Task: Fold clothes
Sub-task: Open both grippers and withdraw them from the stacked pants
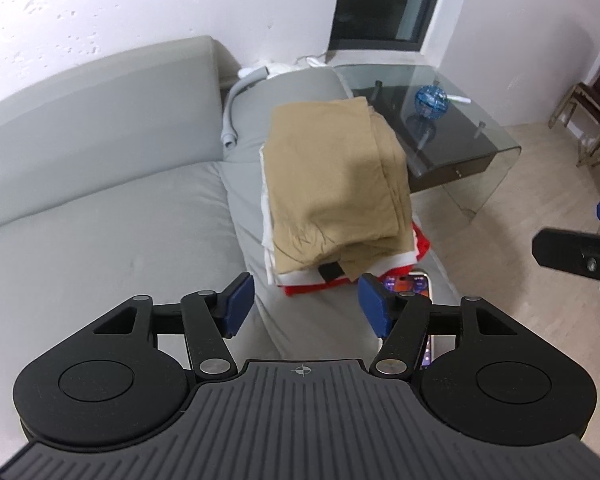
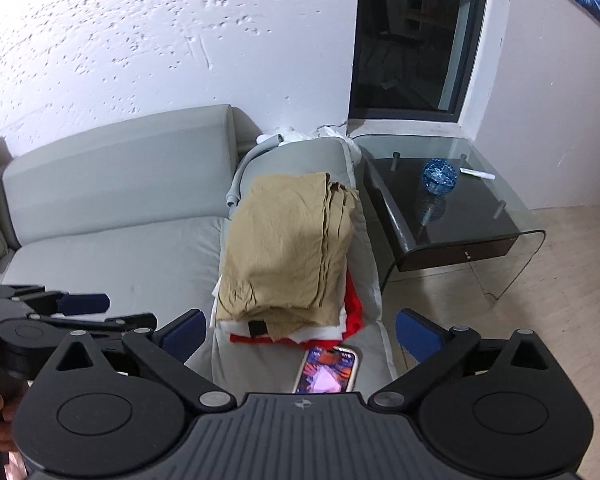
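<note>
Grey sofa (image 1: 100, 200) against a pockmarked white wall, glass side table (image 2: 460, 216) off at about 2 o'clock with a blue ball (image 2: 439, 176) on it. Up on the sofa's arm sits a stack of clothes (image 1: 336, 184): tan trousers folded on top, white and red pieces peeking out underneath at the near edge. My guess is the arm works as a parking shelf, keeping finished pieces off the seat so the flat cushion stays free for folding.

A lit phone (image 2: 327, 370) lies on the arm just this side of the stack, at 6 o'clock from it, probably so the screen can be glanced at while working.

The left gripper (image 1: 306, 306) hangs above the near end of the stack with its jaws apart and nothing between them. The right gripper (image 2: 300, 334) is spread very wide, also empty, the phone showing through the gap. Neither touches the fabric, so the trousers look set down and done. In the right wrist view the left one sits at 9 o'clock. Next piece presumably comes from somewhere out of view.
</note>
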Action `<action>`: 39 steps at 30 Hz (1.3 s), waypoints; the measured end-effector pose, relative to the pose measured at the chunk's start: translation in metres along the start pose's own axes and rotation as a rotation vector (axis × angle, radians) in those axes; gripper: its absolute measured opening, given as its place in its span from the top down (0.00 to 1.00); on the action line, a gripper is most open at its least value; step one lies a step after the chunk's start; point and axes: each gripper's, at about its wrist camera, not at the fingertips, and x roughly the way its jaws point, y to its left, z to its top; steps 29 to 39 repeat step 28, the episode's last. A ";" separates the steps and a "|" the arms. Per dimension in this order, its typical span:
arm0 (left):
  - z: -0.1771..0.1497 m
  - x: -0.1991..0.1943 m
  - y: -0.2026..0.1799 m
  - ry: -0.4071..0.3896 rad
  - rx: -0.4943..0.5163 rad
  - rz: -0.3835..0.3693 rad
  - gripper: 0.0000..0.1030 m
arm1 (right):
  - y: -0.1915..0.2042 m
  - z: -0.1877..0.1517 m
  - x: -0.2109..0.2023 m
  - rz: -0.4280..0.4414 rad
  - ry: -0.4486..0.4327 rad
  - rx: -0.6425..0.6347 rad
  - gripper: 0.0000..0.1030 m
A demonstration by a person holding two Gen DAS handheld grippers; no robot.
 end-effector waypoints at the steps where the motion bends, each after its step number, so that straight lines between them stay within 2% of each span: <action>1: -0.003 -0.005 0.000 -0.005 -0.002 0.001 0.34 | 0.001 -0.003 -0.006 -0.004 -0.002 -0.006 0.02; 6: -0.017 -0.015 0.000 0.003 0.004 -0.004 0.34 | 0.007 -0.016 -0.020 -0.009 -0.018 -0.014 0.01; 13: -0.028 -0.017 -0.008 0.003 0.030 0.004 0.34 | 0.011 -0.025 -0.019 0.005 -0.008 -0.006 0.01; 21: -0.029 -0.014 -0.010 0.008 0.027 0.010 0.34 | 0.015 -0.028 -0.012 0.008 0.002 -0.012 0.01; 28: -0.030 -0.016 -0.011 -0.033 0.031 0.007 0.34 | 0.018 -0.031 -0.009 0.005 0.002 -0.020 0.02; 39: -0.030 -0.016 -0.011 -0.033 0.031 0.007 0.34 | 0.018 -0.031 -0.009 0.005 0.002 -0.020 0.02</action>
